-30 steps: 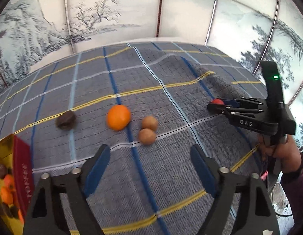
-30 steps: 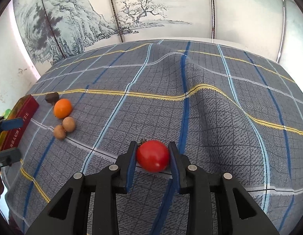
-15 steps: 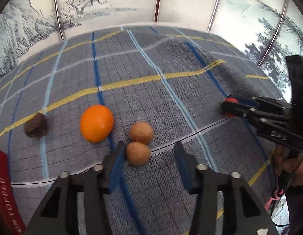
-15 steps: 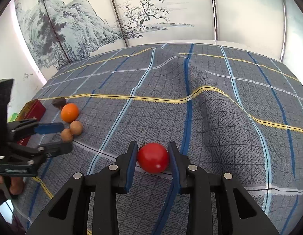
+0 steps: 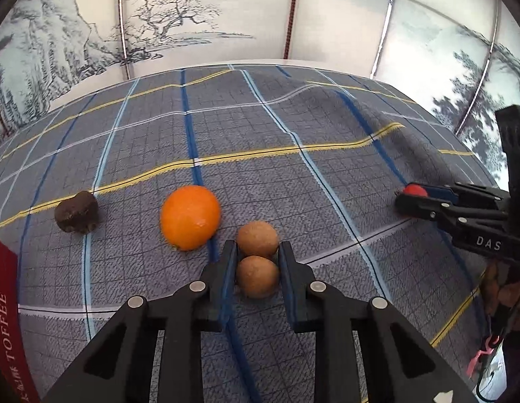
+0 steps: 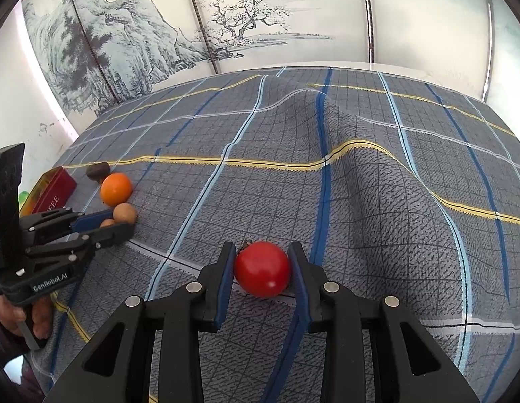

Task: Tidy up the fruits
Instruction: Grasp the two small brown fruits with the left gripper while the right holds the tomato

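Your left gripper (image 5: pixel 256 258) clamps the nearer brown longan (image 5: pixel 257 276) beside the orange (image 5: pixel 190 216) near the tablecloth's (image 5: pixel 293 181) left edge. Your right gripper (image 6: pixel 261 262) grips the tomato (image 6: pixel 262 268) mid-cloth.

We see a surface draped in a grey plaid cloth (image 5: pixel 260 174) with blue, pale blue and yellow stripes, rucked into a ridge ahead of our right gripper (image 6: pixel 261 262). A red tomato (image 6: pixel 262 268) lies on it between that gripper's fingers. Between our left gripper's (image 5: pixel 256 262) fingers lies a brown round fruit (image 5: pixel 257 280), touching a second one (image 5: pixel 257 237) just beyond. Left of these sit an orange (image 5: pixel 190 217), then a dark lumpy fruit (image 5: pixel 77 212), then a red box (image 5: pixel 6 305).
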`<state>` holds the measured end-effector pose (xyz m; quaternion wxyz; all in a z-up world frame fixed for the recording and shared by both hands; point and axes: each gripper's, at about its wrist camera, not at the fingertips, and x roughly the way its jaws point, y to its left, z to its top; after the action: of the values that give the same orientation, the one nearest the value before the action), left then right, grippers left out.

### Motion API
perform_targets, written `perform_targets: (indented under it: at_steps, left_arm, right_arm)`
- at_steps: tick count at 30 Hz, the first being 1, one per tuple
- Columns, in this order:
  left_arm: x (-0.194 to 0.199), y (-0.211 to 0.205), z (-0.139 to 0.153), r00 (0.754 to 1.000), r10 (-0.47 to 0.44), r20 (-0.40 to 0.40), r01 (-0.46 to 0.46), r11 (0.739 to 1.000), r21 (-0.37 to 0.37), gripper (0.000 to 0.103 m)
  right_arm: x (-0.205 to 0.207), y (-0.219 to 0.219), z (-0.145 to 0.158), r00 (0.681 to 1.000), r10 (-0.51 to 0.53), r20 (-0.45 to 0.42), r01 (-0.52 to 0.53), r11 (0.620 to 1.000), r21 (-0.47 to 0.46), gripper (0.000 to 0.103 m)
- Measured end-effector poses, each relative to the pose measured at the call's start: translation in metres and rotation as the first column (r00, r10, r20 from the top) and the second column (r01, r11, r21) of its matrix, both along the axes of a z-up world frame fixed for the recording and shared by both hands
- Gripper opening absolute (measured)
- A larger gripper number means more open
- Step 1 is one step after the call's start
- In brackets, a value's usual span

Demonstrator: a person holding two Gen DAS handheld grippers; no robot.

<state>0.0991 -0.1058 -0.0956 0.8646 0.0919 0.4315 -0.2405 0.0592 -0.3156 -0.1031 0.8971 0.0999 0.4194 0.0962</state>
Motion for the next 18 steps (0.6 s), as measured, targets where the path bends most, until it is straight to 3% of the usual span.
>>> perform_targets:
  at_steps: [9, 18]
  left_arm:
    - [-0.0036, 0.0024, 0.002, 0.998, 0.048, 0.029, -0.049, 0.998, 0.028, 0.021]
    - [-0.0051, 0.0076, 0.0061, 0.997, 0.067, 0.046, -0.068, 0.998, 0.01, 0.022]
  right_arm:
    - [0.0019, 0.0032, -0.0006, 1.0, 0.002, 0.0, -0.002, 1.0, -0.016, 0.036]
    - [0.0032, 0.0057, -0.0002, 1.0, 0.002, 0.0, -0.002, 0.999, -0.038, 0.037]
